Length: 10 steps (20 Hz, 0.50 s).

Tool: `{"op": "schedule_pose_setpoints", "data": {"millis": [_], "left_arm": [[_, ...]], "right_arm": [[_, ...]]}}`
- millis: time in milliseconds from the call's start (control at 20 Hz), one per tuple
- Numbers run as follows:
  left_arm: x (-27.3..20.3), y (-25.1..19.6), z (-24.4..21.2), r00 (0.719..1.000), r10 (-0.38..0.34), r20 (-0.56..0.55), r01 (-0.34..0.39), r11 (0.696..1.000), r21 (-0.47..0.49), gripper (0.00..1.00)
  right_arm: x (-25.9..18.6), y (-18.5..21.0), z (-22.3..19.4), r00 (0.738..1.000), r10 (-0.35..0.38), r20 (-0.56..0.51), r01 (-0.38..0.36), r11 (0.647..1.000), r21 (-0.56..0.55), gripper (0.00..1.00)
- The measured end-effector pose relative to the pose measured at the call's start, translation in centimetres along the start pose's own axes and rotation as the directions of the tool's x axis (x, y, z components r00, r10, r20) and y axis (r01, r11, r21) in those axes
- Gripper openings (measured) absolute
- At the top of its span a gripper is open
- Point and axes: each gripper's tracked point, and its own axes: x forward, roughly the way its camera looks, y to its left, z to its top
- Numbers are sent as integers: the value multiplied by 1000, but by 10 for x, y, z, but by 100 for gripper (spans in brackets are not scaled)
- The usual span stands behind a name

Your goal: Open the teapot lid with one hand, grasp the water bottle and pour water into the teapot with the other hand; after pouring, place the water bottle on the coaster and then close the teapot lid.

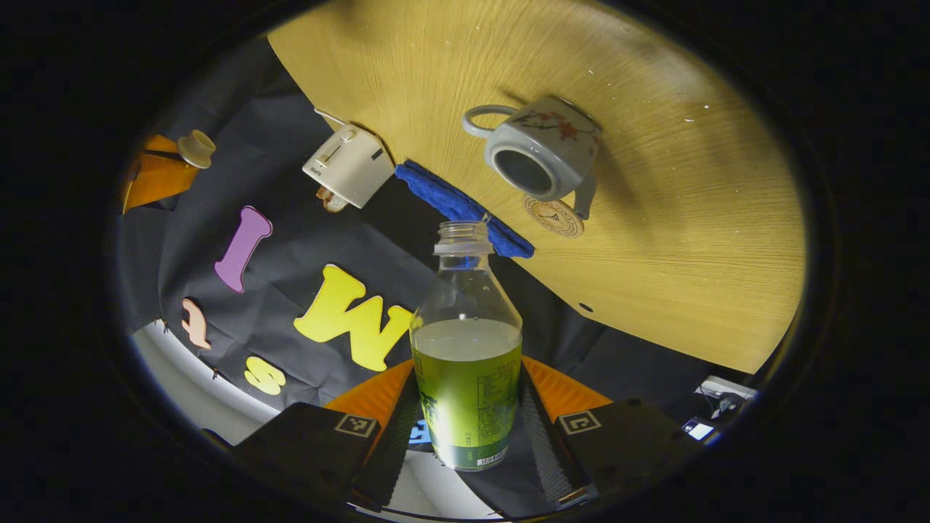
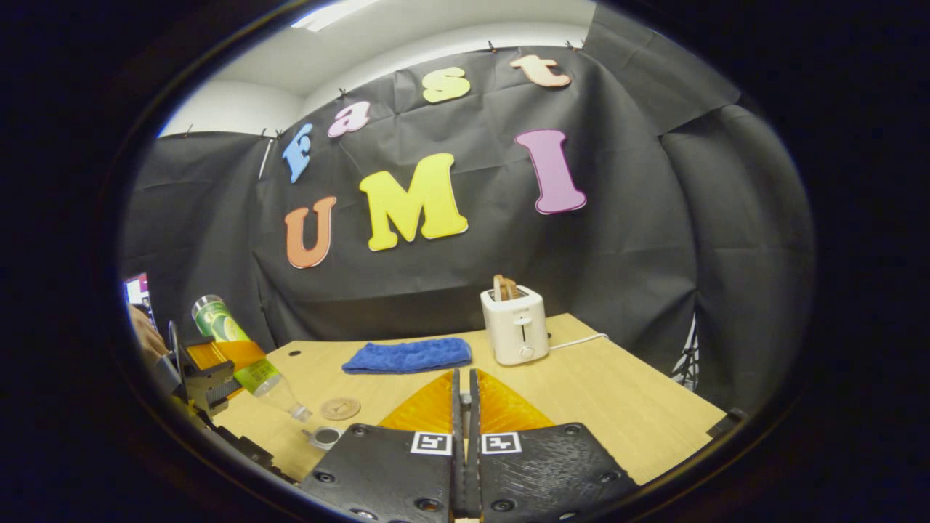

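Water bottle (image 1: 467, 349) sits clamped between the left gripper (image 1: 468, 428)'s two fingers, which press on the labelled lower body from either side. The cap is off and the neck points toward the open mouth of the teapot (image 1: 543, 151), which stands on the wooden table (image 1: 690, 218) with its lid removed. In the right gripper view the bottle (image 2: 240, 347) is tilted neck-down above the teapot (image 2: 325, 436), so pouring looks to be underway or about to start, though no stream is visible.

The bottle is clear thin plastic, roughly half full of liquid. It will probably be moderately light but will flex under pressure, and a hard squeeze could push liquid out of the open neck. The label band is a sensible hold: wide, less slippery than bare plastic. Liquid shifting as it tips will likely move the weight toward the neck.

The teapot looks ceramic, stiff and breakable; its mouth is small, so aim matters. A round coaster (image 1: 554, 216) lies touching or just beside the teapot's base.

The right gripper (image 2: 465, 407) has its fingers together; whether the lid is pinched between them cannot be told.
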Motion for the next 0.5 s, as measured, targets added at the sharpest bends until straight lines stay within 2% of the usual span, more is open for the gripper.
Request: {"op": "schedule_pose_setpoints", "data": {"millis": [300,500], "left_arm": [[7,0,-4,1000,-14,4,14,1000,-27,76],[8,-15,-3,1000,-15,19,17,993,-118,76]], "right_arm": [[2,-6,0,1000,-11,-2,11,1000,6,0],[3,-7,-3,1000,-17,-10,17,1000,-2,0]]}}
